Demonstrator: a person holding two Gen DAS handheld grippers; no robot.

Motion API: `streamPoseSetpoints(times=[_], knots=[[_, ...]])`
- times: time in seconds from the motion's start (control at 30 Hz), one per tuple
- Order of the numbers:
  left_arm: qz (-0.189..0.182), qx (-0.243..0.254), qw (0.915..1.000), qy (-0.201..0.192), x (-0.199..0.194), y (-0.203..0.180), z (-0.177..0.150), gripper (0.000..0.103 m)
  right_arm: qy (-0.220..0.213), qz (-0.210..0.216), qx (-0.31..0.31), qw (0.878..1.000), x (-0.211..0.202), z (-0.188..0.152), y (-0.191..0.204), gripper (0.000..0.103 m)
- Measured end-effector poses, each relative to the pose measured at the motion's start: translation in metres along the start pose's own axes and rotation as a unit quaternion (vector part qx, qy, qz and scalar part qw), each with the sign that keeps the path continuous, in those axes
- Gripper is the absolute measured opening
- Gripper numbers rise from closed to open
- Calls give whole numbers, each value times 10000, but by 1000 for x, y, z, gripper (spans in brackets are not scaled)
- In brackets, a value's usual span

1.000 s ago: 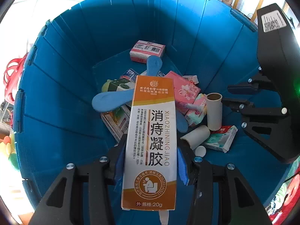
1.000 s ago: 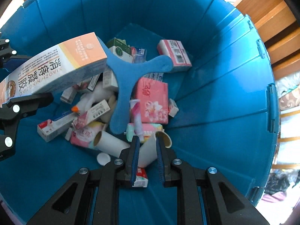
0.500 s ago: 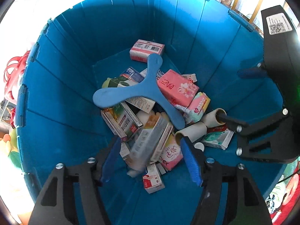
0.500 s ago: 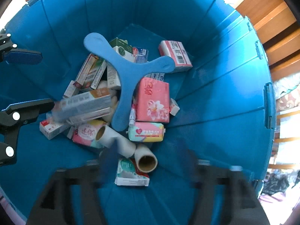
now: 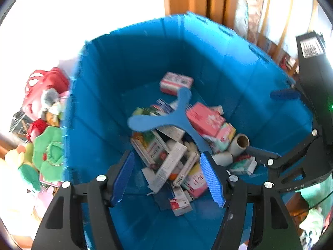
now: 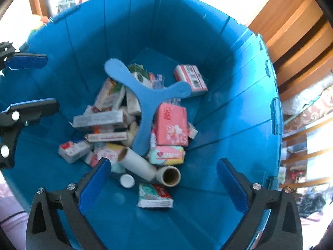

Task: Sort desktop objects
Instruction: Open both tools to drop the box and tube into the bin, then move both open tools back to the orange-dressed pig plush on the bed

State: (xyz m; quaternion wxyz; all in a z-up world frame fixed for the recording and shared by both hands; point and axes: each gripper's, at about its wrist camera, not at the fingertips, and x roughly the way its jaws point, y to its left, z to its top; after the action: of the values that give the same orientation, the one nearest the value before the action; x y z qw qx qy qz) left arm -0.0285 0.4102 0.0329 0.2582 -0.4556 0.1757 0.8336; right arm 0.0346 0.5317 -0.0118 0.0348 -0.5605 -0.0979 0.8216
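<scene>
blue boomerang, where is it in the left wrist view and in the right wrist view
Left wrist view: the blue boomerang lies centre, on top of the pile in the blue bin.
Right wrist view: it lies centre-left, one arm pointing down.
Shared landmark: the pink tissue pack beside it.

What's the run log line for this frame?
left tool: open, empty | right tool: opening, empty | blue bin: holds boxes, cardboard tubes, boomerang | phase: post-drop

One blue bin (image 6: 239,66), one three-armed blue boomerang (image 6: 148,102), two cardboard tubes (image 6: 136,162).
</scene>
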Motion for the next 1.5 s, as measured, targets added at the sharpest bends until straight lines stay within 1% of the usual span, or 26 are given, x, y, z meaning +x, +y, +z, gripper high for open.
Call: streamPoseSetpoints(times=[0.1, 0.2, 0.27, 0.43, 0.6, 0.67, 0.77, 0.87, 0.97, 1.0, 1.1, 1.2, 1.27, 1.33, 1.37, 1.47, 1.5], knots=[[70, -169, 9994, -277, -15, 14, -8, 68, -198, 103, 126, 9997, -7, 2, 7, 103], [236, -334, 9974, -599, -32, 32, -20, 69, -420, 153, 191, 9988, -18, 5, 20, 103], [407, -439, 9954, -754, -41, 45, -27, 73, -613, 176, 197, 9978, -27, 8, 30, 103], [722, -902, 9875, -1076, -60, 92, -50, 73, -1170, 293, 263, 9924, -53, 25, 59, 103], [1154, -1095, 9765, -1457, -80, 142, -80, 74, -1645, 397, 163, 9854, -76, 48, 99, 103], [1258, -1230, 9727, -1513, -86, 167, -95, 74, -1786, 439, 140, 9829, -83, 56, 114, 103], [1347, -1486, 9678, -1519, -92, 205, -116, 74, -2006, 592, 106, 9778, -93, 75, 147, 103], [1447, -1779, 9616, -1506, -99, 253, -142, 74, -2162, 710, 107, 9737, -101, 93, 177, 103], [1548, -1987, 9564, -1475, -102, 294, -168, 74, -2324, 790, 56, 9694, -110, 113, 215, 103], [1579, -2060, 9549, -1444, -102, 308, -178, 74, -2370, 815, 18, 9681, -112, 121, 233, 103], [1648, -2294, 9504, -1304, -99, 360, -211, 74, -2403, 916, -32, 9664, -109, 137, 272, 103], [1694, -2447, 9485, -1081, -89, 404, -240, 74, -2256, 1124, 21, 9677, -93, 155, 313, 103], [1733, -2524, 9473, -943, -81, 430, -257, 74, -2135, 1189, 73, 9697, -79, 162, 332, 103], [1746, -2661, 9448, -781, -72, 456, -277, 74, -1930, 1220, 192, 9734, -55, 171, 355, 103], [1726, -2753, 9430, -713, -67, 470, -289, 74, -1851, 1226, 233, 9748, -47, 172, 358, 103], [1723, -3040, 9360, -431, -51, 506, -321, 74, -1449, 1315, 535, 9792, -6, 179, 377, 103], [1752, -3143, 9324, -341, -45, 520, -333, 74, -1251, 1345, 684, 9806, 14, 179, 384, 103]])
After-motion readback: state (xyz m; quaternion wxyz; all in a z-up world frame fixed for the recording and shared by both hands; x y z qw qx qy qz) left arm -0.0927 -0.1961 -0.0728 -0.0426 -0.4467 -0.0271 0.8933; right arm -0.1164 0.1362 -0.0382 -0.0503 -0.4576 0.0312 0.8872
